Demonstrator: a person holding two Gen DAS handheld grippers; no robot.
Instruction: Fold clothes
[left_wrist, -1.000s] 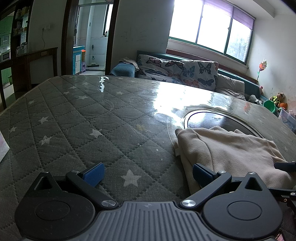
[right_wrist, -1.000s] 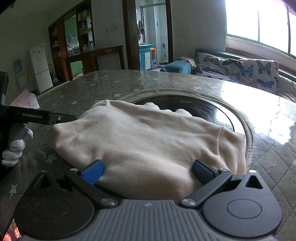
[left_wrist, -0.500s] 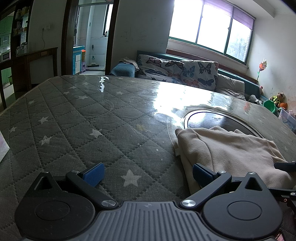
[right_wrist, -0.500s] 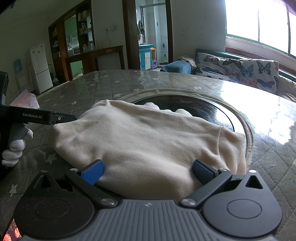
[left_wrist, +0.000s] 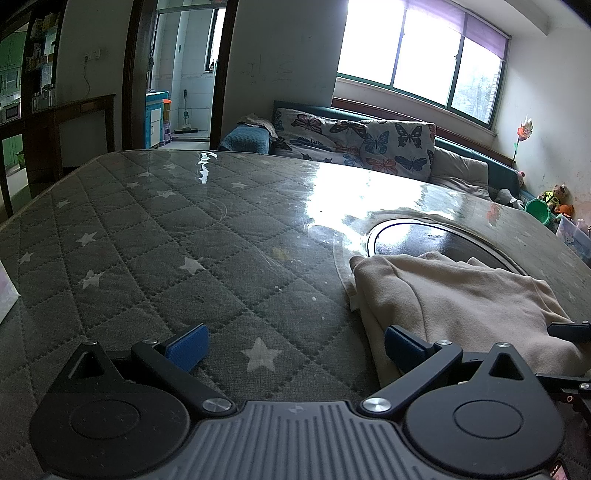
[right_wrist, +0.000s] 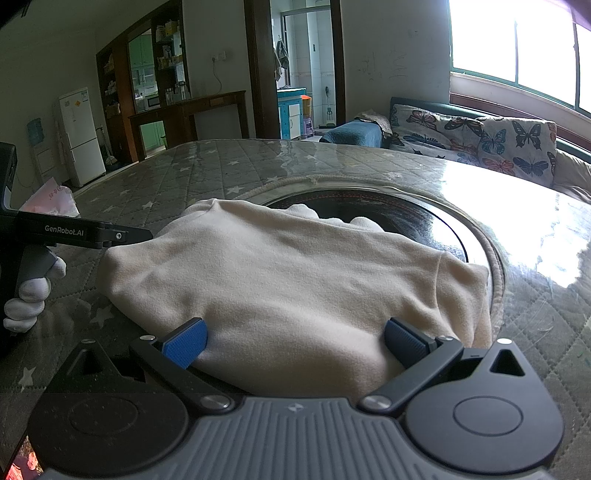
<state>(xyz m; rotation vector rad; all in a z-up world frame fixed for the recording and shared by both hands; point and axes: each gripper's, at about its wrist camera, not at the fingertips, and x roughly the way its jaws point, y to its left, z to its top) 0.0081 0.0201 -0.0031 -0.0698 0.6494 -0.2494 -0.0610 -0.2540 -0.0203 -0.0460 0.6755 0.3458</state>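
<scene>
A cream fleece garment (right_wrist: 295, 280) lies folded in a bundle on the quilted star-pattern table (left_wrist: 155, 251), partly over a dark round glass inset (right_wrist: 388, 218). My right gripper (right_wrist: 295, 341) is open, its blue pads on either side of the garment's near edge. My left gripper (left_wrist: 293, 341) is open over bare table at the garment's left edge (left_wrist: 450, 295); its right pad (left_wrist: 400, 341) is at the cloth. The left gripper also shows in the right wrist view (right_wrist: 92, 234), held by a white-gloved hand.
A pink-and-white packet (right_wrist: 51, 197) lies at the table's left edge. Behind the table stand a sofa with butterfly cushions (left_wrist: 354, 140), a doorway, a dark wood counter and a white fridge (right_wrist: 79, 136). Toys and a green bucket (left_wrist: 541, 210) sit at the right.
</scene>
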